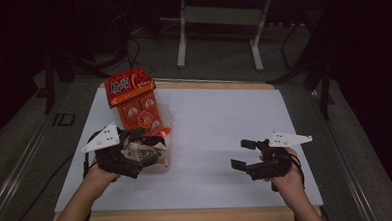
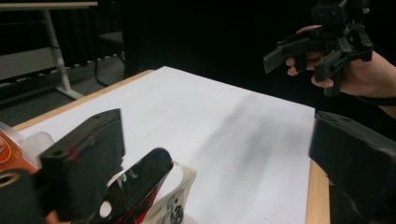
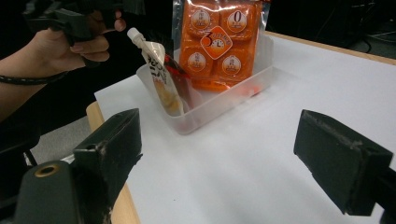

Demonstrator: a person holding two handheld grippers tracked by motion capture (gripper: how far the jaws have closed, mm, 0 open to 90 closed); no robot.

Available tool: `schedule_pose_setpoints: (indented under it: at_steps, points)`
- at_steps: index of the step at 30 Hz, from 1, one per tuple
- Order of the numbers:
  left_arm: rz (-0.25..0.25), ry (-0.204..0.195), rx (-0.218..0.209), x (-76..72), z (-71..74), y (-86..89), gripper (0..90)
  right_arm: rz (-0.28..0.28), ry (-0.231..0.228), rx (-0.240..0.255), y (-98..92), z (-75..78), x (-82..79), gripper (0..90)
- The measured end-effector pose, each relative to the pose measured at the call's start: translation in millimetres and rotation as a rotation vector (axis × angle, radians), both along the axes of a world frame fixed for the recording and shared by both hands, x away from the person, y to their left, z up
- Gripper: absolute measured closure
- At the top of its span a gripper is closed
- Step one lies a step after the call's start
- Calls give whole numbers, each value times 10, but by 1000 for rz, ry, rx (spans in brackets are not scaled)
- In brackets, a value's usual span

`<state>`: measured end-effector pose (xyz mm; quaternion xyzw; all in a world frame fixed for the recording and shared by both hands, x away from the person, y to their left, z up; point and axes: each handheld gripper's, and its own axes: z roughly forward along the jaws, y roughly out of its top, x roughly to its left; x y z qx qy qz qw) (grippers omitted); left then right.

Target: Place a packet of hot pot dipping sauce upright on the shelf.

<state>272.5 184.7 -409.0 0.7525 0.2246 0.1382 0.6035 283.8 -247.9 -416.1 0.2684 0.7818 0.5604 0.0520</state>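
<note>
A clear plastic bin (image 3: pixel 224 100) stands at the left of the white table top (image 1: pixel 219 124). A tall orange bag of snack packs (image 1: pixel 136 100) (image 3: pixel 217 42) leans in its far end. A white spouted pouch (image 3: pixel 161 74) (image 1: pixel 148 152) stands in the near end. My left gripper (image 1: pixel 144 143) hovers over that near end, open. The pouch (image 2: pixel 159 186) rises between its jaws close to the left one, and neither pad presses on it. My right gripper (image 1: pixel 242 153) (image 3: pixel 219 154) is held open over bare table at the right, jaws pointing toward the bin, with nothing between them.
The table's wooden edge (image 1: pixel 188 217) runs along the front. Metal legs of another table (image 1: pixel 181 36) stand on the floor behind. The right gripper (image 2: pixel 299 63) is seen from the left gripper view, far across the white sheet.
</note>
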Motion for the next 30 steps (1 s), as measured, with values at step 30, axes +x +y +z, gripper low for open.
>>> schedule_pose_setpoints:
  at_steps: [30]
  points:
    - [-162, 21, 53, -333, -125, -708, 25, -7, 13, -22, -20, -97, -49, 148]
